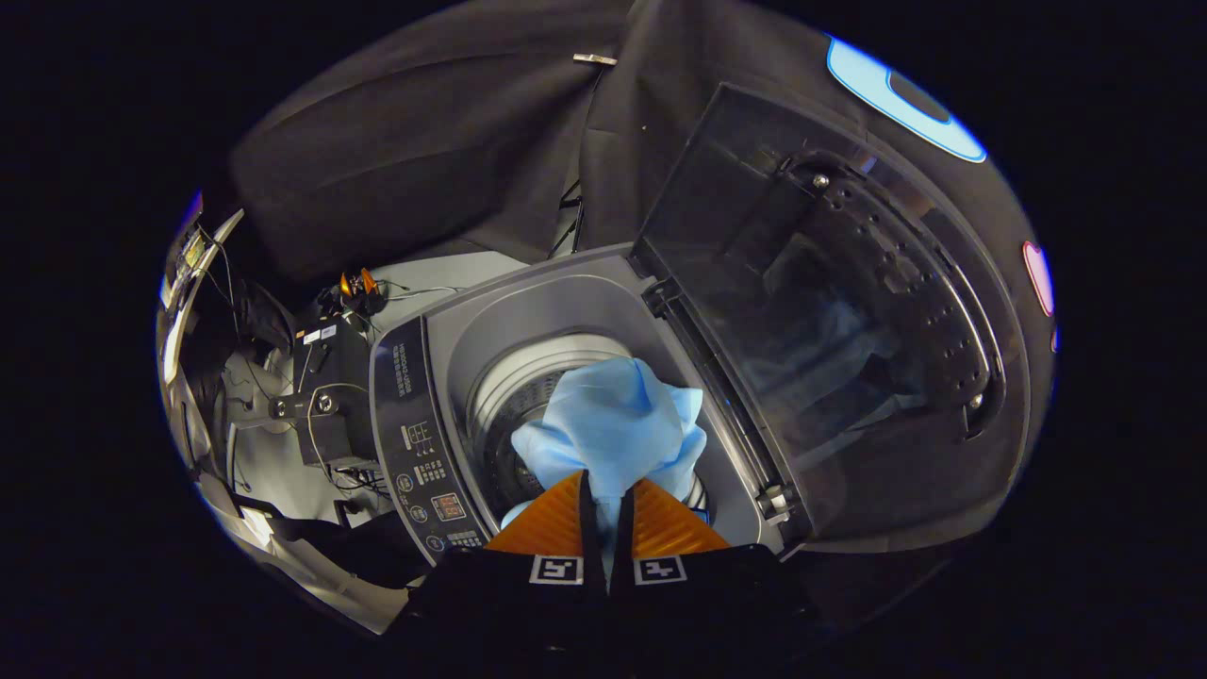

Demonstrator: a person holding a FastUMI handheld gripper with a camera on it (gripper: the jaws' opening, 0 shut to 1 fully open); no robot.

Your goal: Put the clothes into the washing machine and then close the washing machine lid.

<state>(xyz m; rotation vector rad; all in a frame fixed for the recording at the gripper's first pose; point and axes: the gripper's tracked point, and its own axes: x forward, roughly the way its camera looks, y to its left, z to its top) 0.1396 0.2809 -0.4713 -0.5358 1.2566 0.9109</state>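
One light-blue garment [618, 424] hangs pinched in the tool [610, 492] above the washing machine [471, 321] drum; released here, a trailing fold could, seemingly, drape the rim and jam the raised lid [830, 311].

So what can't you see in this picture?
- Bottom of the drum, gripper view: the light blue cloth held by the tongs hangs over it.
- Rest of the cloth: its lower end is hidden behind the fingers.
- Control panel markings: too small to read.
- Through the open lid: dark, just reflections.
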